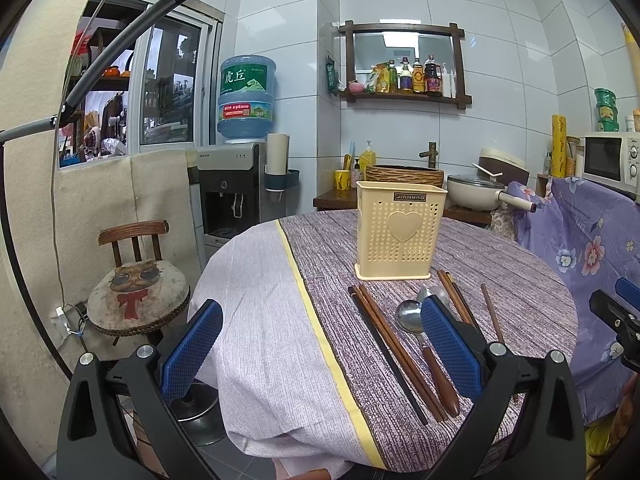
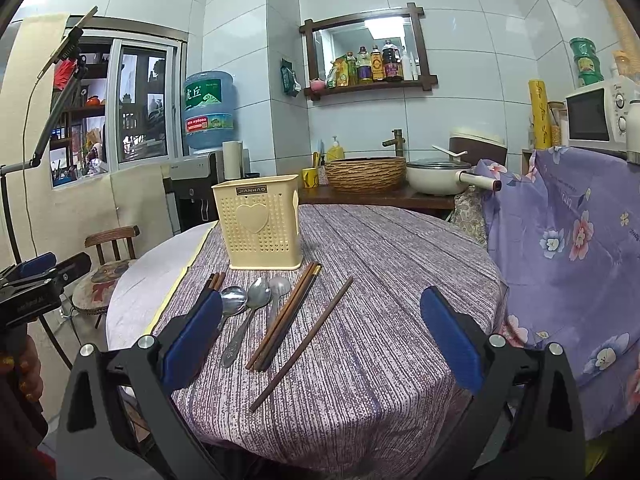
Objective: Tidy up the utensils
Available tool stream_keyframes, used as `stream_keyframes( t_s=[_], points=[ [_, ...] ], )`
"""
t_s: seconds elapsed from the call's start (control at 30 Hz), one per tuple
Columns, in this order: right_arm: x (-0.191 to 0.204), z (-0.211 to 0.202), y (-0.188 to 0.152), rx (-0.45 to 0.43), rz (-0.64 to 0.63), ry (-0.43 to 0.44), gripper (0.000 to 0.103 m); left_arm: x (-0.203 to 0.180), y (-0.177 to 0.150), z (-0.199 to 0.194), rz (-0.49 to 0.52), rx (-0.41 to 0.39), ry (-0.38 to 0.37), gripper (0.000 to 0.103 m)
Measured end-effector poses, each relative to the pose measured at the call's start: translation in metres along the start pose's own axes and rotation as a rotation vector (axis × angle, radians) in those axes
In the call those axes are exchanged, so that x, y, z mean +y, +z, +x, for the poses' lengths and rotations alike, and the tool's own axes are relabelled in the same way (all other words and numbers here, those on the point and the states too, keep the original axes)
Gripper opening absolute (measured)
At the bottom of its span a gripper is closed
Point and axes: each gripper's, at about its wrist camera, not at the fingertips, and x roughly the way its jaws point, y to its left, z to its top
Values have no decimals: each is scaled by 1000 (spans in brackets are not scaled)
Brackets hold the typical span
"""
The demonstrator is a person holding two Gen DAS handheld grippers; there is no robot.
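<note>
A cream perforated utensil holder [image 1: 400,232] [image 2: 258,222] stands upright on the round table. In front of it lie spoons [image 1: 410,316] [image 2: 256,294], chopstick bundles [image 1: 384,344] [image 2: 288,316] and a single chopstick [image 2: 304,340]. My left gripper [image 1: 322,346] is open and empty, near the table's front edge, left of the utensils. My right gripper [image 2: 322,338] is open and empty, low above the chopsticks. Each gripper shows at the edge of the other's view: the left [image 2: 40,280], the right [image 1: 618,312].
The table [image 2: 400,280] wears a purple striped cloth with a white section at left [image 1: 256,300]. A wooden stool [image 1: 138,292] stands left. A floral purple cover [image 2: 568,240] is at right. A water dispenser [image 1: 232,184], basket and pot [image 2: 436,178] sit behind.
</note>
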Motion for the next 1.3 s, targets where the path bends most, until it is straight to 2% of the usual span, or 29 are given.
stream_keyframes(
  t_s=[0.63, 0.73, 0.93, 1.03, 1.17, 1.3],
  points=[
    [2, 5, -4, 15, -3, 1, 98, 1, -3, 3, 0, 16, -3, 98],
    [2, 11, -6, 39, -12, -5, 98, 7, -11, 14, -6, 67, -9, 98],
    [-5, 47, -16, 182, -27, -40, 98, 15, -25, 48, -27, 235, -3, 98],
    [-11, 72, -15, 266, -9, -34, 98, 17, -22, 63, -35, 289, -2, 98],
    [-20, 98, -5, 316, 24, -59, 98, 16, -13, 87, -46, 360, -33, 98],
    [-25, 126, 4, 384, 75, -58, 93, 10, -5, 115, -18, 421, -52, 88]
  ],
)
